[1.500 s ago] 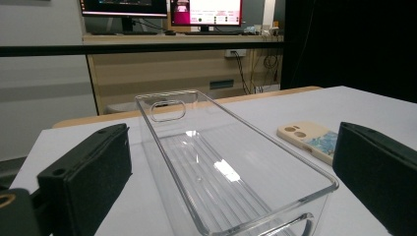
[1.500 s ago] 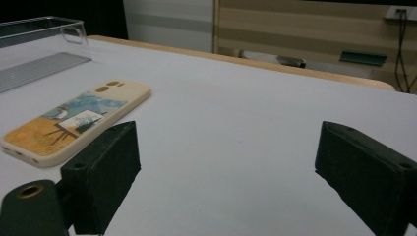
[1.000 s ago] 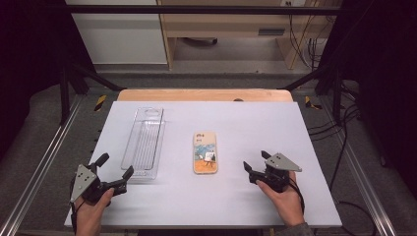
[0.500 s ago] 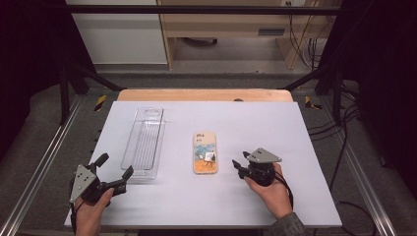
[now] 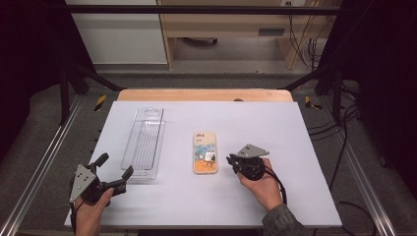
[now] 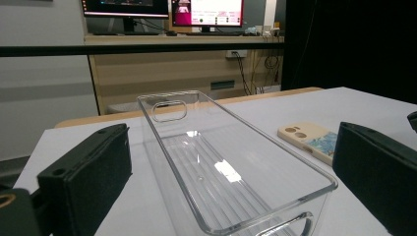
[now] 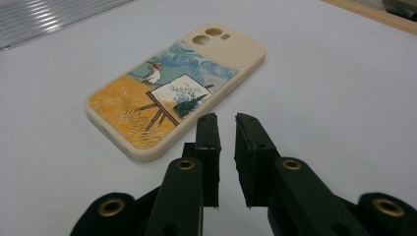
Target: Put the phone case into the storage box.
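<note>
A cream phone case (image 5: pixel 205 152) with a painted picture lies flat in the middle of the white table (image 5: pixel 295 132); its camera end points away from me. My right gripper (image 5: pixel 231 160) sits just right of the case's near end. Its jaws have just been closing and now stand almost together, with nothing between them. The right gripper view puts the tips (image 7: pixel 226 120) a little short of the case (image 7: pixel 177 88). My left gripper (image 5: pixel 116 164) rests open at the near left, its jaws facing the near end of a clear plastic tray (image 5: pixel 143 142). The tray (image 6: pixel 221 167) is empty.
A wooden strip (image 5: pixel 206 95) runs along the table's far edge. Metal frame rails (image 5: pixel 44 162) flank the table on both sides. Cables (image 5: pixel 339 162) trail on the floor at the right. Bare table surface lies right of the phone case and along the near edge.
My right gripper has slid left towards the phone case and its jaws have closed from wide apart to nearly together. The left gripper, the tray and the case have stayed put.
</note>
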A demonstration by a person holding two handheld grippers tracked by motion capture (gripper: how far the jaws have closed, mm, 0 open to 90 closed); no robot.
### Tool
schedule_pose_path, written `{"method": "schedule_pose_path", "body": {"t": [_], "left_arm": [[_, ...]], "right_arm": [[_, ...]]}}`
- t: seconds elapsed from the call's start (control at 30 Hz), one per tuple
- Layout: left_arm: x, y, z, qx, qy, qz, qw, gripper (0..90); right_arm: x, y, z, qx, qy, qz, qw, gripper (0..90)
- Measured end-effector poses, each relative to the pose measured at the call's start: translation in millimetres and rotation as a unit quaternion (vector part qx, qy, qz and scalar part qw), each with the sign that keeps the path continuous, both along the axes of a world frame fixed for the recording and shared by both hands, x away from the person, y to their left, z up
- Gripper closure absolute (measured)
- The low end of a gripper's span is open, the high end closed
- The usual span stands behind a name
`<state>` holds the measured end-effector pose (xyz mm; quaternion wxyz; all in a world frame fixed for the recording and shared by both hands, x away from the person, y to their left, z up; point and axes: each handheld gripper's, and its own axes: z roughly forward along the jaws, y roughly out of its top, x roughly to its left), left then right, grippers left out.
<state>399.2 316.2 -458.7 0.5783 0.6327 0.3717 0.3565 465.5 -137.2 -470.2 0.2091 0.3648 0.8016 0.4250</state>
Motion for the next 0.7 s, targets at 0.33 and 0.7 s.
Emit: {"method": "schedule_pose_path", "body": {"t": [0.33, 0.7], "left_arm": [[0.0, 0.0, 0.0, 0.0, 0.0, -0.001, 1.0, 1.1], [-0.1, 0.1, 0.2, 0.0, 0.0, -0.001, 1.0, 1.1]], "right_arm": [[5.7, 17.4, -9.2, -0.002, 0.022, 0.011, 0.9997, 89.9], [10.5, 30.9, -16.6, -0.007, 0.065, 0.008, 0.9978, 90.0]]}}
